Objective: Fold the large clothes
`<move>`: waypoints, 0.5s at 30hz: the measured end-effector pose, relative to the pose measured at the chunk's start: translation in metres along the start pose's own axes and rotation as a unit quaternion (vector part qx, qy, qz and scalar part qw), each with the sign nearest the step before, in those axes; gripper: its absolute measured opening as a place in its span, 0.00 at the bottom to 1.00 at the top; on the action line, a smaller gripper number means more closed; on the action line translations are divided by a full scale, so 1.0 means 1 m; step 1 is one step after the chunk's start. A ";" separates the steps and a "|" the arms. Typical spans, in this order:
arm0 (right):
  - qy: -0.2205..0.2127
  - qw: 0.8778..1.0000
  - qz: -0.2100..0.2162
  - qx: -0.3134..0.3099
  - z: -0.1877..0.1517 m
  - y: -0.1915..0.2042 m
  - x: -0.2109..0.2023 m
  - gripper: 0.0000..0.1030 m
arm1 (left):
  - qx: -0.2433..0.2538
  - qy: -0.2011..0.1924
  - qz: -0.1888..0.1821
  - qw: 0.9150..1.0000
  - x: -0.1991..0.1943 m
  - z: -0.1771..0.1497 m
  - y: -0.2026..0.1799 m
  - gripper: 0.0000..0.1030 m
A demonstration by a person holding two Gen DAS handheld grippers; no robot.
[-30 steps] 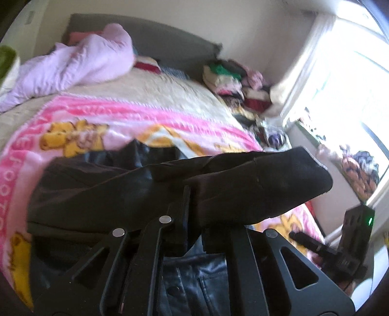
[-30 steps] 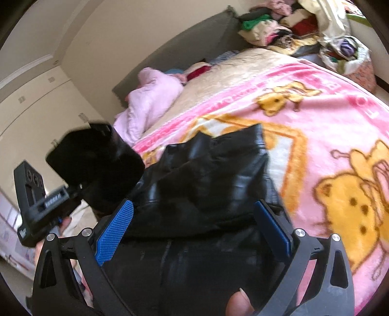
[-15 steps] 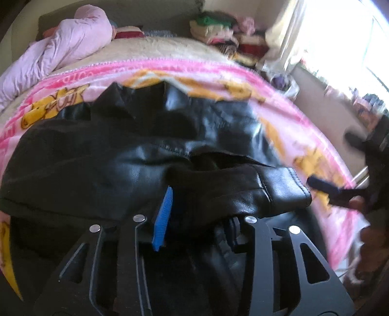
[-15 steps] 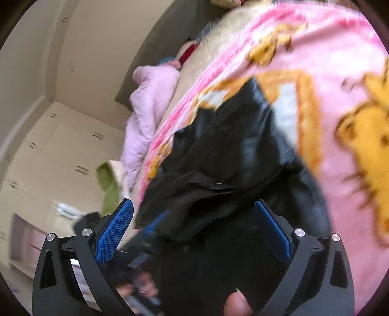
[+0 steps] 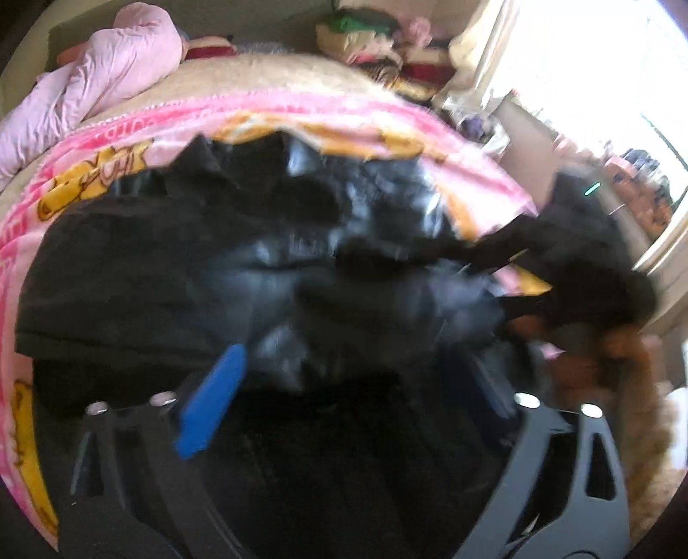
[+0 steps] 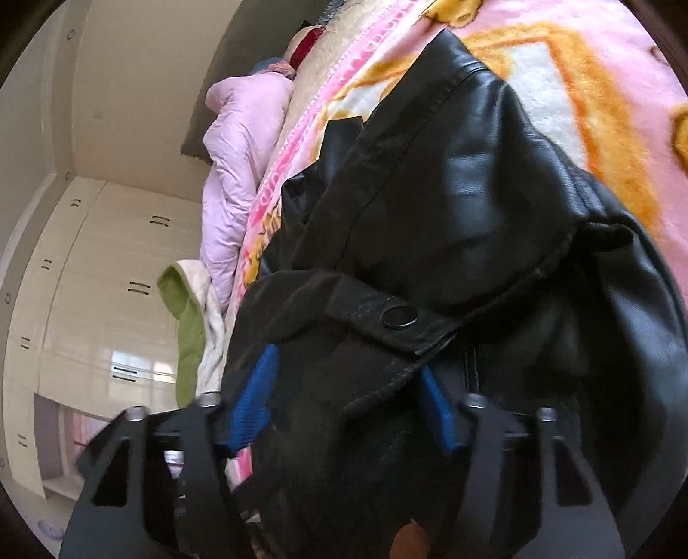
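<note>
A black leather jacket lies bunched on the pink cartoon blanket of a bed. My left gripper hangs just over it, its jaws opening wide and pressing on nothing. The leather lies loose under the blue left pad. In the right wrist view the jacket fills the frame. Its folded cuff with a snap button sits between the blue pads of my right gripper. Those jaws are closing around the cuff with a little room left. The right gripper's dark body shows blurred at the jacket's right edge.
A pale pink padded garment lies at the head of the bed. A pile of folded clothes sits at the far corner by a bright window. A green and white garment hangs off the bed's side. Cream wardrobe doors stand beyond.
My left gripper let go of the black sleeve, spread its jaws and sank toward the jacket. My right gripper came down onto the cuff and its jaws narrowed.
</note>
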State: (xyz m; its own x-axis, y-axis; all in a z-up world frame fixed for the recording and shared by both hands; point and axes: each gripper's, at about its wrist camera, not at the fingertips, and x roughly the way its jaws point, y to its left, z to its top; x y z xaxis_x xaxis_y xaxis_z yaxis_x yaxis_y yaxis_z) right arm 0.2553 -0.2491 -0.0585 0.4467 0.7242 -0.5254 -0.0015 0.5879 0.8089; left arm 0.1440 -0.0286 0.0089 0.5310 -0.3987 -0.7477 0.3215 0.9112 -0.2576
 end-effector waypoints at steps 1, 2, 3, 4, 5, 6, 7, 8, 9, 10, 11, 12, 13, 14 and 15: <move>-0.002 1.000 0.000 -0.006 0.000 0.001 0.002 0.44 | -0.007 -0.013 -0.008 1.000 -0.011 0.004 0.005 0.90; -0.007 1.000 -0.006 -0.021 0.000 0.005 0.003 0.32 | -0.009 -0.020 -0.011 1.000 -0.016 0.007 0.009 0.90; -0.018 0.999 -0.015 -0.037 0.001 0.010 0.001 0.15 | -0.014 -0.031 -0.012 0.999 -0.024 0.011 0.015 0.90; -0.023 0.998 -0.017 -0.050 0.002 0.013 0.001 0.09 | -0.023 -0.043 -0.009 0.999 -0.031 0.015 0.025 0.90; -0.030 0.996 -0.021 -0.079 0.004 0.022 -0.001 0.07 | -0.036 -0.052 -0.001 0.998 -0.035 0.019 0.039 0.90; -0.037 0.993 -0.030 -0.105 0.006 0.031 -0.002 0.06 | -0.056 -0.058 0.013 0.997 -0.038 0.023 0.054 0.90; -0.049 0.987 -0.047 -0.145 0.008 0.046 -0.006 0.05 | -0.081 -0.062 0.033 0.994 -0.039 0.027 0.071 0.90; -0.057 0.982 -0.057 -0.170 0.010 0.054 -0.005 0.05 | -0.103 -0.066 0.047 0.991 -0.040 0.029 0.087 0.90; -0.066 0.976 -0.068 -0.198 0.012 0.065 -0.007 0.04 | -0.129 -0.075 0.059 0.987 -0.042 0.030 0.105 0.90; -0.075 0.969 -0.073 -0.225 0.015 0.076 -0.010 0.04 | -0.161 -0.088 0.067 0.981 -0.045 0.031 0.127 0.90; -0.085 0.961 -0.075 -0.253 0.020 0.090 -0.013 0.04 | -0.181 -0.098 0.067 0.976 -0.047 0.032 0.141 0.84; -0.093 0.955 -0.079 -0.272 0.024 0.099 -0.016 0.04 | -0.197 -0.109 0.068 0.972 -0.049 0.033 0.154 0.73; -0.101 0.948 -0.083 -0.291 0.028 0.107 -0.018 0.04 | -0.211 -0.118 0.072 0.968 -0.050 0.035 0.166 0.65; -0.109 0.939 -0.086 -0.315 0.033 0.115 -0.021 0.04 | -0.222 -0.125 0.073 0.964 -0.051 0.037 0.175 0.54; -0.112 0.933 -0.090 -0.329 0.036 0.119 -0.022 0.04 | -0.230 -0.130 0.069 0.962 -0.051 0.039 0.181 0.44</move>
State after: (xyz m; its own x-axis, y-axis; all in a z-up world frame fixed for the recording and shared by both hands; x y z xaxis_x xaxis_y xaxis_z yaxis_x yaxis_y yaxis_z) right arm 0.2773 -0.2081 0.0593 0.6686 0.5416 -0.5096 -0.4249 0.8406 0.3359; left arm 0.2057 0.1522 0.0240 0.7411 -0.2293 -0.6310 -0.1153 0.8824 -0.4561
